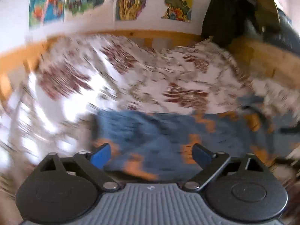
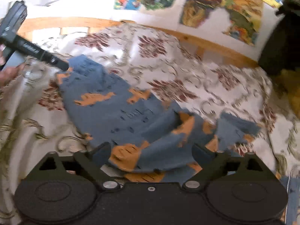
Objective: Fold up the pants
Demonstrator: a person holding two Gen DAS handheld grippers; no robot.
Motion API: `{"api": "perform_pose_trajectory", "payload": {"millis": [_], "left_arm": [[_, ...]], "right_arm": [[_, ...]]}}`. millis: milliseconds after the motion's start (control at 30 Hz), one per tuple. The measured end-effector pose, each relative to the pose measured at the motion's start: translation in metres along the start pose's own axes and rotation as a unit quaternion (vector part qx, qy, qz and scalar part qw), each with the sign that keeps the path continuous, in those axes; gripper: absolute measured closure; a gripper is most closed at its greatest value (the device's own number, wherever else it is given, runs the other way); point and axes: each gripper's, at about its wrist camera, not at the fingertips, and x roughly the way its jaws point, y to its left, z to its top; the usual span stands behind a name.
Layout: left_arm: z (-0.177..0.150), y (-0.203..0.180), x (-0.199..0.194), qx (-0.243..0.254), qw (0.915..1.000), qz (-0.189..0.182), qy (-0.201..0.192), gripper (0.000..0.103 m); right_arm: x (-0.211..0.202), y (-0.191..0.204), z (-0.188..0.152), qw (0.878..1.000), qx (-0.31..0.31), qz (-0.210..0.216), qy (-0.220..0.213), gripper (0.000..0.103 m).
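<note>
Left wrist view, heavily blurred: the left gripper (image 1: 151, 154) stands wide apart with nothing between its fingers, above blue pants (image 1: 159, 131) with orange patches in the lower centre, lying on a patterned bedspread (image 1: 131, 71).

Right wrist view: the right gripper (image 2: 151, 154) is likewise spread wide and empty, over the pants (image 2: 120, 108) stretching from upper left to lower right. The left gripper (image 2: 63, 66) touches their upper-left end.

The pants (image 2: 131, 112) lie on the bedspread (image 2: 187, 65), before the wooden rail (image 2: 206, 43).
</note>
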Motion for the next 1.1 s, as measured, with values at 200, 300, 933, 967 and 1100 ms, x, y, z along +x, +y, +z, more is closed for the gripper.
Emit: {"api": "perform_pose_trajectory", "payload": {"millis": [200, 300, 933, 967, 1100], "left_arm": [[-0.030, -0.054, 0.052, 0.122, 0.9875, 0.045, 0.090, 0.002], [-0.037, -0.062, 0.049, 0.151, 0.9828, 0.062, 0.086, 0.001], [-0.022, -0.219, 0.086, 0.078, 0.9821, -0.168, 0.033, 0.008], [-0.027, -0.225, 0.086, 0.099, 0.9831, -0.151, 0.033, 0.011], [-0.039, -0.245, 0.079, 0.177, 0.9780, -0.109, 0.020, 0.038]], "right_arm": [[0.007, -0.018, -0.016, 0.998, 0.024, -0.017, 0.047, 0.002], [-0.008, -0.031, -0.015, 0.999, 0.025, -0.026, 0.016, 0.001], [-0.031, -0.188, -0.049, 0.953, 0.280, -0.086, 0.073, 0.001], [-0.032, -0.185, -0.051, 0.957, 0.268, -0.084, 0.078, 0.001], [-0.031, -0.177, -0.047, 0.967, 0.232, -0.071, 0.080, 0.001]]}}
